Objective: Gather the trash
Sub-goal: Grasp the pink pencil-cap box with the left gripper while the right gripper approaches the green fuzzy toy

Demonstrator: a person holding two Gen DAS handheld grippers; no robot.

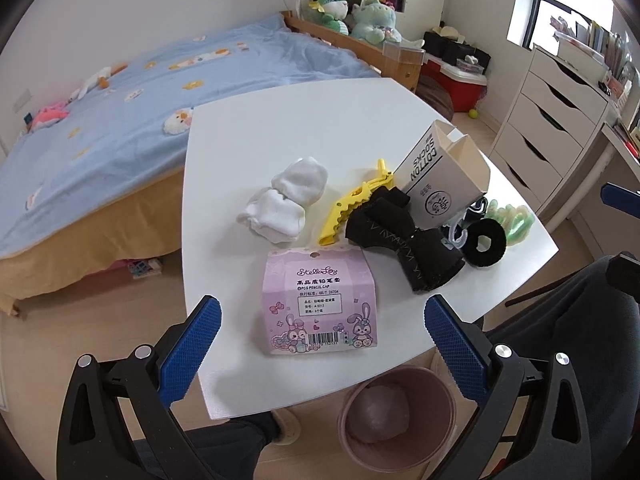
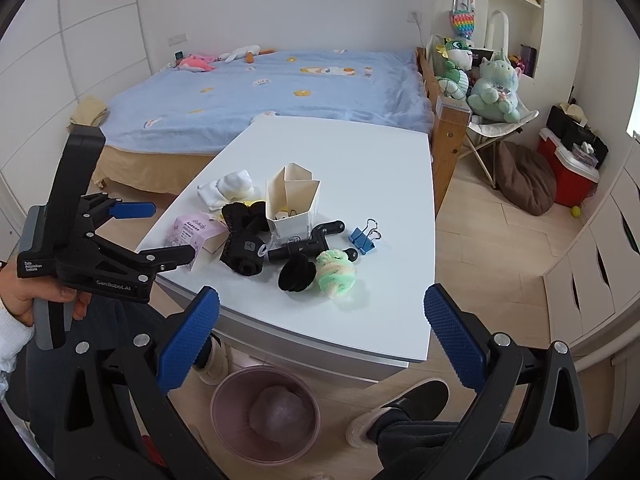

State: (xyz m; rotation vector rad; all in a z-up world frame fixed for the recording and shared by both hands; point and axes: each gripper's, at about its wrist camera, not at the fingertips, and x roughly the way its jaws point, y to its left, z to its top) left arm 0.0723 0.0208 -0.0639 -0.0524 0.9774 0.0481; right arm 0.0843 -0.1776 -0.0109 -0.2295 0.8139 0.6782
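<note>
1. Lower centre of the left wrist view, the left gripper point(image 1: 322, 344) hangs spread wide, empty, one blue finger each side of one pink packet point(image 1: 320, 300) lying flat at the near edge of the white table point(image 1: 280, 120); no contact.
2. Bottom of the right wrist view, the right gripper point(image 2: 320, 332) is spread wide too, holding nothing, above the table's near edge.
3. Count on the table: one pair of white socks point(image 1: 286, 200), one yellow clip point(image 1: 356, 204), one black fabric piece point(image 1: 404, 240), one open sock box point(image 1: 444, 176), one black scrunchie point(image 1: 486, 244), one green scrunchie point(image 1: 518, 220).
4. One pink bin point(image 1: 396, 420) stands on the floor under the near table edge, bottom centre, with one pale crumpled lump inside.
5. Only the right wrist view shows one blue binder clip point(image 2: 364, 238) right of the box, one black handled tool point(image 2: 308, 244), and a hand point(image 2: 24, 300) at left gripping the other gripper's handle.
6. Only the left wrist view shows the packet's printed face and the box lettering "COTTON SOCKS".
7. One blue bed point(image 2: 280, 92) lies beyond the table, upper centre.
</note>
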